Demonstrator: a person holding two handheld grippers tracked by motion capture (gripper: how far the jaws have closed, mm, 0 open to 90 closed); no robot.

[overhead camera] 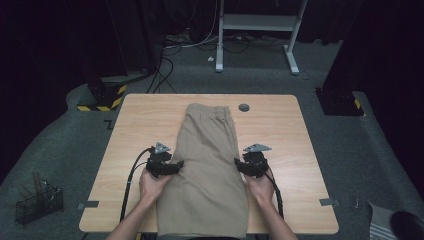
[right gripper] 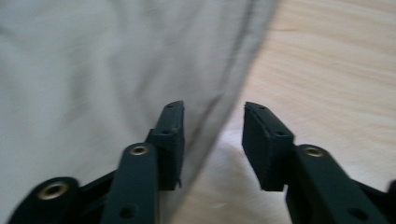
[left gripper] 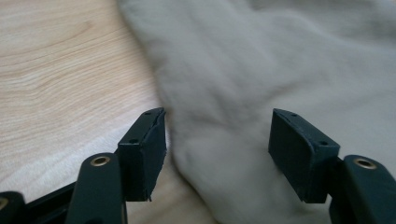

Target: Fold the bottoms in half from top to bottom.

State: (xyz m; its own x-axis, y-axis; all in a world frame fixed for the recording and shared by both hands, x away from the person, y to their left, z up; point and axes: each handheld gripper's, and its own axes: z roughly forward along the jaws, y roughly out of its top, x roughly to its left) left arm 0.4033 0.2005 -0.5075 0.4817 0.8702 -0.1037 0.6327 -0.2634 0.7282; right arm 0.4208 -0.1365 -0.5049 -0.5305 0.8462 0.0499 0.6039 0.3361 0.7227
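Observation:
A beige garment (overhead camera: 210,155), folded into a long strip, lies down the middle of the wooden table (overhead camera: 140,125) with its waistband at the far end. My left gripper (overhead camera: 177,164) sits at the strip's left edge. In the left gripper view the left gripper (left gripper: 217,135) is open, with a fold of the cloth (left gripper: 280,60) lying loose between the jaws. My right gripper (overhead camera: 237,162) is at the strip's right edge. In the right gripper view the right gripper (right gripper: 212,126) stands open over the cloth's (right gripper: 93,70) hem, and bare wood (right gripper: 327,60) lies under the right jaw.
A small grey disc (overhead camera: 244,107) is set in the table beside the waistband. On the floor, a wire basket (overhead camera: 39,202) stands at the left, a black-and-yellow striped base (overhead camera: 102,97) at the far left corner, and a white desk frame (overhead camera: 255,25) with cables behind.

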